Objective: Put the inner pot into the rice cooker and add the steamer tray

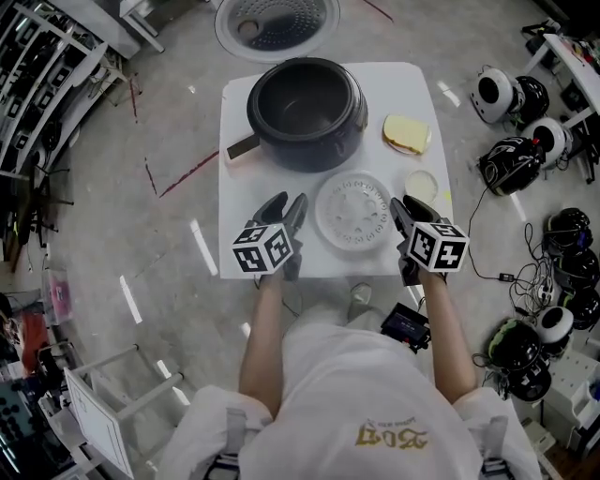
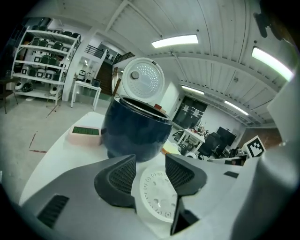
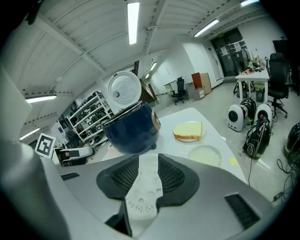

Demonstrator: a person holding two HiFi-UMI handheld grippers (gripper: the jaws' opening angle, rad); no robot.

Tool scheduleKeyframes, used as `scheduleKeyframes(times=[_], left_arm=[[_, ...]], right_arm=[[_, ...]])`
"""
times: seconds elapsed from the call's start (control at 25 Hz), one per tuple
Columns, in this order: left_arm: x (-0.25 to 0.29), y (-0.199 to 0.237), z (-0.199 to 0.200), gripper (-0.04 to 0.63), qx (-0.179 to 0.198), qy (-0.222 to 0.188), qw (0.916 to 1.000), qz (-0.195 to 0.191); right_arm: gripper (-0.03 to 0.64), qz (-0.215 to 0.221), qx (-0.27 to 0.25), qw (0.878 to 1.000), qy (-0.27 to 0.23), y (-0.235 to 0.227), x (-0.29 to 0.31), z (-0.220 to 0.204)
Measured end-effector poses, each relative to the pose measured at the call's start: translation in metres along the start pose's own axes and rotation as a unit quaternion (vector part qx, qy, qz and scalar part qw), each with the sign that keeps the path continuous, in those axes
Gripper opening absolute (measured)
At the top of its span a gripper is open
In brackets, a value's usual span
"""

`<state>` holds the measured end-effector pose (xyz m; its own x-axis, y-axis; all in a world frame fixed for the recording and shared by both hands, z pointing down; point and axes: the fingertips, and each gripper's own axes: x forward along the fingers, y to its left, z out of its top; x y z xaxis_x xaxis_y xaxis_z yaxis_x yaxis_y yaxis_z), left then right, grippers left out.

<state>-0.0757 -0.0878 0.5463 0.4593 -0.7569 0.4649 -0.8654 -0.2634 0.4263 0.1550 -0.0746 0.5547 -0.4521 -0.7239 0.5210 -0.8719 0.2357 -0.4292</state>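
So both grippers are down at the near edge of the white table (image 1: 246,239), one on each side of the steamer tray (image 1: 352,211). The tray is a round white perforated disc lying flat on the table, just in front of the rice cooker (image 1: 354,131). The left gripper (image 1: 290,199) sits just off the tray's left rim. In its own view the jaws are spread apart with nothing pinched, and the tray shows through the gap, lower down and ahead. Same deal with the right gripper (image 1: 410,206) on the tray's right side: its jaws are parted too and the tray's edge shows in the gap, but the pads don't look like they're pressing on it. The cooker is dark blue with its white lid (image 1: 277,23) flipped up at the back, and what looks like the inner pot (image 1: 300,108) is already sitting inside it, dark bowl and all. Off to the cooker's right there's a pale yellow slab on a small plate (image 1: 406,134), and nearer the right gripper a little round dish (image 1: 421,183). A pinkish block with a green top (image 1: 242,148) sits against the cooker's left side.
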Motion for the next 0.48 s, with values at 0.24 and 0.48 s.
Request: scheduleKeyframes(times=[0.24,0.48], left_arm=[[0.021,0.001,-0.028,0.213,-0.003,0.035,0.9993,-0.012],[0.044,0.004,-0.059,0.207,-0.003,0.072,0.9972,-0.019]], right_arm=[[0.143,-0.014,0.018,0.999,0.032,-0.018,0.007,-0.033],[0.143,-0.029,0.018,0.998,0.06,-0.037,0.017,-0.065]])
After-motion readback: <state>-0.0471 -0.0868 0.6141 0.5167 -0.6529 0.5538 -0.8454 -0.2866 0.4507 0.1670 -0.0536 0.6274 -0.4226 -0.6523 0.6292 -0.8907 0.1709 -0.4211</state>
